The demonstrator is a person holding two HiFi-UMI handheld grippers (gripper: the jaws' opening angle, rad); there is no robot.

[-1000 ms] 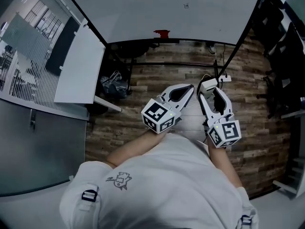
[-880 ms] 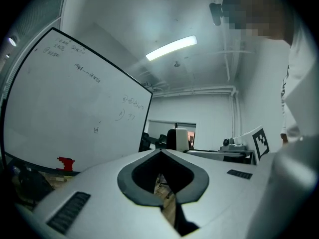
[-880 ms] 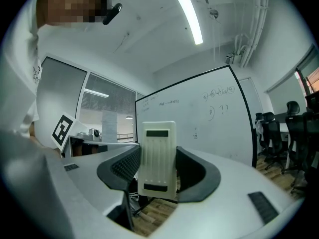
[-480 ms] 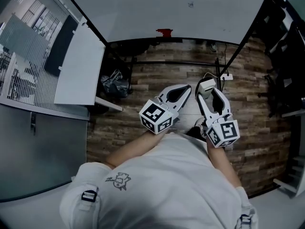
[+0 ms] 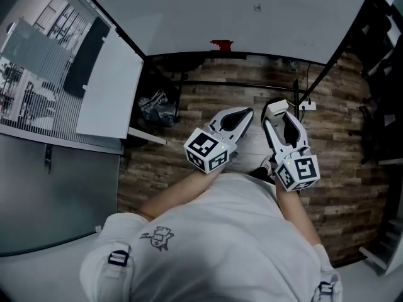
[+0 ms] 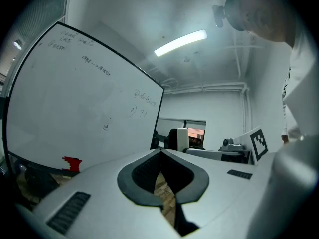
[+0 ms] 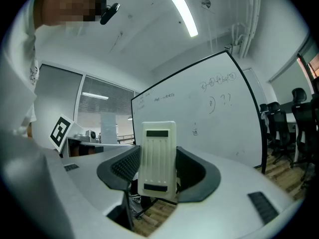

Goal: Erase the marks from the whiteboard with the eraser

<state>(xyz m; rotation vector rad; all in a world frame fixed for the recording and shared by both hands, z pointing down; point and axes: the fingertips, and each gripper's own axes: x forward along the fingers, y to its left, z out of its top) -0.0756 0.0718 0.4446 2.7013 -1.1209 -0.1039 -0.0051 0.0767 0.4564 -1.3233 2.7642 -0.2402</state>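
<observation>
Right gripper [image 5: 275,111] clamped on eraser [image 7: 158,158], left gripper [image 5: 247,113] closed empty, both well short of whiteboard [image 5: 189,11]; eraser stood proud of the jaws, so wiping pressure against whiteboard might twist it loose.

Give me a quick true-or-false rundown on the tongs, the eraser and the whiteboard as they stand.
1. The right tongs grip the eraser. True.
2. The left tongs hold a marker. False: they are shut with nothing between them.
3. The whiteboard is wiped clean. False: written marks show on it.
4. A red object sits at the whiteboard's lower edge. True.
5. The eraser is pressed against the whiteboard. False: it is held well short of it.
</observation>
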